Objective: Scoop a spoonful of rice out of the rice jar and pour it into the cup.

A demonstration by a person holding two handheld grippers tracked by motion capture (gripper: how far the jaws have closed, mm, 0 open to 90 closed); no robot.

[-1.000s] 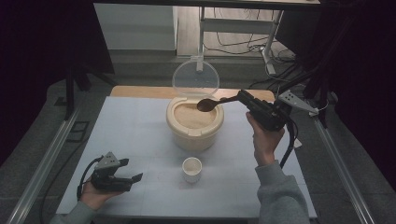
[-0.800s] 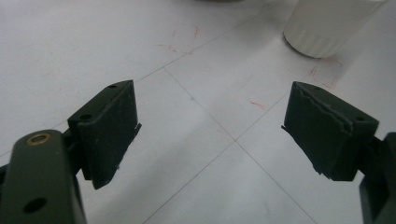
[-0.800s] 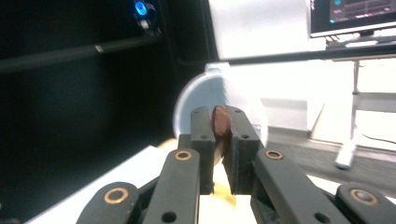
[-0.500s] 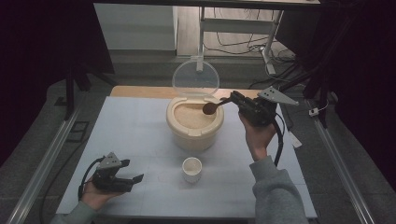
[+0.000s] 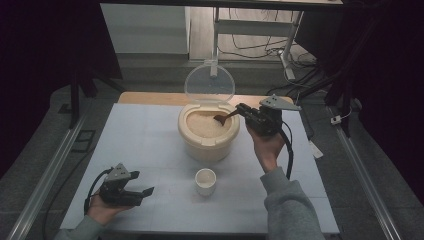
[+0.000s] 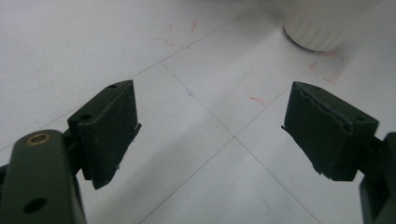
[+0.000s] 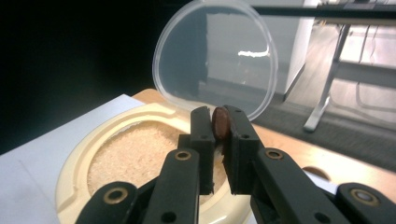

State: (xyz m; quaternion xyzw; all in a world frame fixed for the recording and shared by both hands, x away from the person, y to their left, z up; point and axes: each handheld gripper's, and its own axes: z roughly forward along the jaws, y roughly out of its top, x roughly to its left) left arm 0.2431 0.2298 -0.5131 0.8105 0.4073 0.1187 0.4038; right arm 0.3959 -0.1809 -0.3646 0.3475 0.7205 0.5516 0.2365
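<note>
Two tools in play, one working. My right tool point(image 5: 246, 113) is clenched on the handle of a brown spoon point(image 5: 223, 117), the handle end pinched between the pads point(image 7: 201, 135) as the right gripper view shows; the spoon's bowl sits over the grain point(image 5: 205, 125), apparently dipping into it, on the right side of the cream rice container point(image 5: 208, 145). The container's clear lid point(image 5: 209, 84) stands hinged open behind it. My left tool point(image 5: 142, 194) is released, jaws wide apart with nothing between them, resting low on the bench point(image 5: 150, 135) well to the near left of the container. A small white cup point(image 5: 205, 181) stands just in front of the container, apart from it. Judgement: scooping step, cup likely the target. Risks from here: the grip is narrow and at the very end of the handle, so a loaded spoon could pivot in the pads and shed grain onto the bench; pressing the spoon against the container wall could shove the container into the cup; lifting too far back could knock the lid. The cup's mouth is small, so the pour needs a slow, centred tilt.
</note>
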